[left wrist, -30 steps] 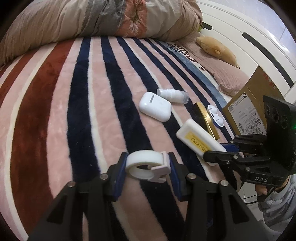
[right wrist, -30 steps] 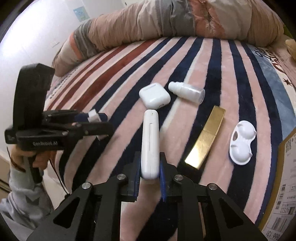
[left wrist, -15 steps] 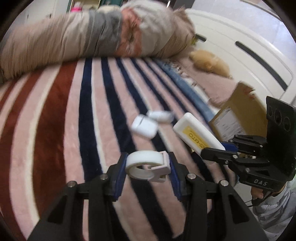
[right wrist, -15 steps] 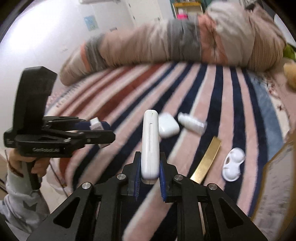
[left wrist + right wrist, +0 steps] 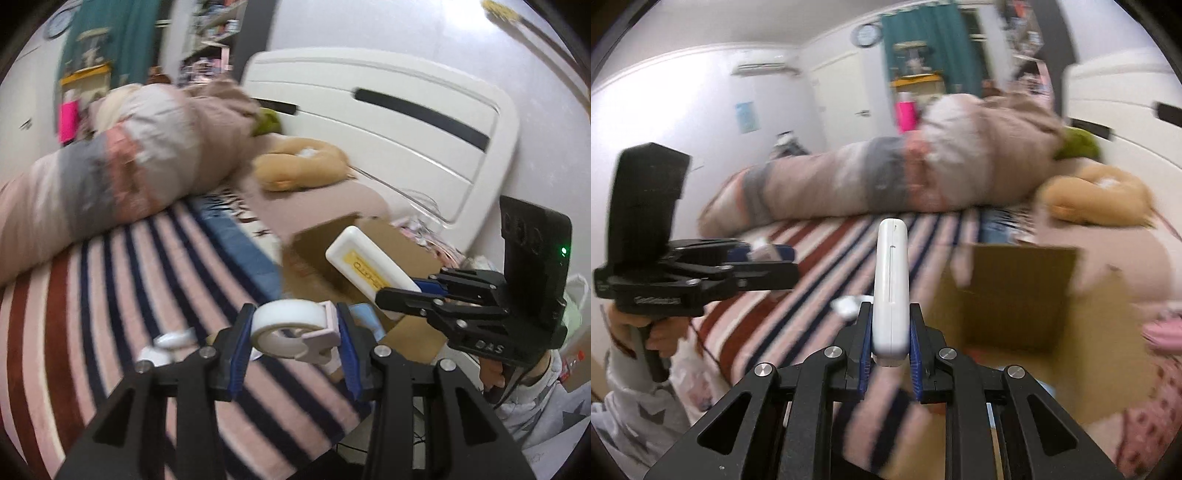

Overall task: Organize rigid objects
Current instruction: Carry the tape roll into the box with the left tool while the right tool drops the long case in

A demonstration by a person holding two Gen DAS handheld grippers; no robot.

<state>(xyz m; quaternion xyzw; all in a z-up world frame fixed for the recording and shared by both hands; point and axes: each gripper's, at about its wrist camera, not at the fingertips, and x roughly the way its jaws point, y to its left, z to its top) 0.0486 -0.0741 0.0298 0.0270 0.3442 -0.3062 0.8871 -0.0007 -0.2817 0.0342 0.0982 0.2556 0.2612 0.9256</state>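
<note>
My left gripper (image 5: pixel 293 332) is shut on a white tape roll in a pale pink dispenser (image 5: pixel 291 329), held above the striped blanket. My right gripper (image 5: pixel 890 332) is shut on a long white case (image 5: pixel 891 284), which shows its yellow label in the left wrist view (image 5: pixel 369 267), over an open cardboard box (image 5: pixel 1004 295). The box also shows in the left wrist view (image 5: pixel 399 254). The right gripper appears in the left wrist view (image 5: pixel 417 291) and the left gripper in the right wrist view (image 5: pixel 768 258). Small white items (image 5: pixel 166 343) lie blurred on the blanket.
A striped blanket (image 5: pixel 110 295) covers the bed. A rolled duvet (image 5: pixel 886 177) lies at the back, a tan plush cushion (image 5: pixel 299 166) beside a white headboard (image 5: pixel 388 122). The box stands at the bed's right side. Both views are motion-blurred.
Both grippers have risen and swung right toward the cardboard box, each keeping its object. The loose items on the blanket have dropped low in view.
</note>
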